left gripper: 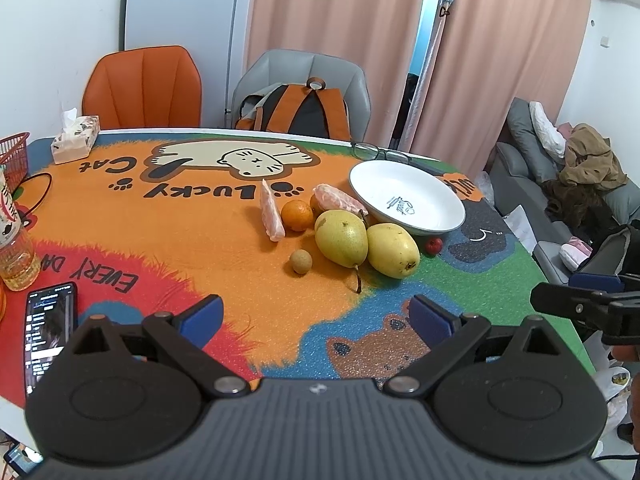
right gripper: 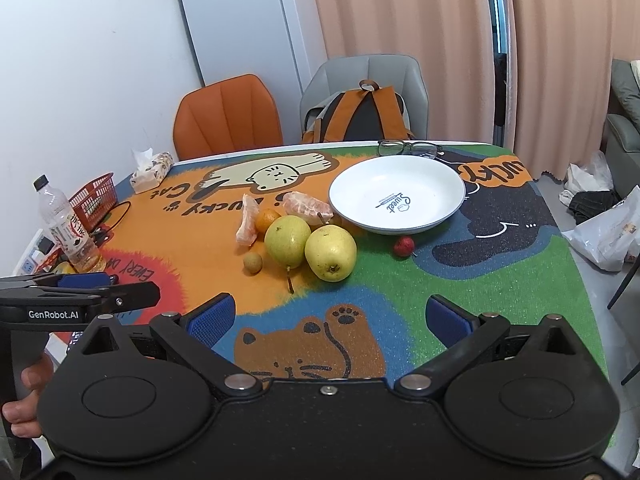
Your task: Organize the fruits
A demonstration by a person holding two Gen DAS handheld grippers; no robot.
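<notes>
Both grippers hover low over the near edge of the cartoon-cat table mat (right gripper: 480, 280) with nothing between their blue pads: our left gripper (left gripper: 316, 314) stands spread wide, and our right gripper (right gripper: 330, 318) is spread just as wide beside it. Straight ahead of the left gripper lies the fruit cluster. Two yellow-green pears touch side by side, the left pear (left gripper: 341, 237) with its stem pointing back toward us and the right pear (left gripper: 393, 250) resting just in front of the white plate (left gripper: 404, 184). Nearer us, left of the pears, sits a small brown longan (left gripper: 301, 261), apart from the rest. Behind it we see a whole mandarin (left gripper: 297, 215), with one peeled citrus segment (left gripper: 271, 212) on its left and a peeled citrus piece (left gripper: 340, 199) behind the pears, against the plate's rim. A small red fruit (left gripper: 433, 245) lies just beside the plate's near edge, ahead of the right gripper; we cannot tell what kind it is. The plate holds no fruit. Beyond it rest folded eyeglasses (right gripper: 410, 147). Far left of the left gripper we have a tissue box (left gripper: 75, 138), a red basket (left gripper: 14, 156), a drink bottle (right gripper: 70, 232) and a phone (left gripper: 50, 330) lying flat, screen lit.
</notes>
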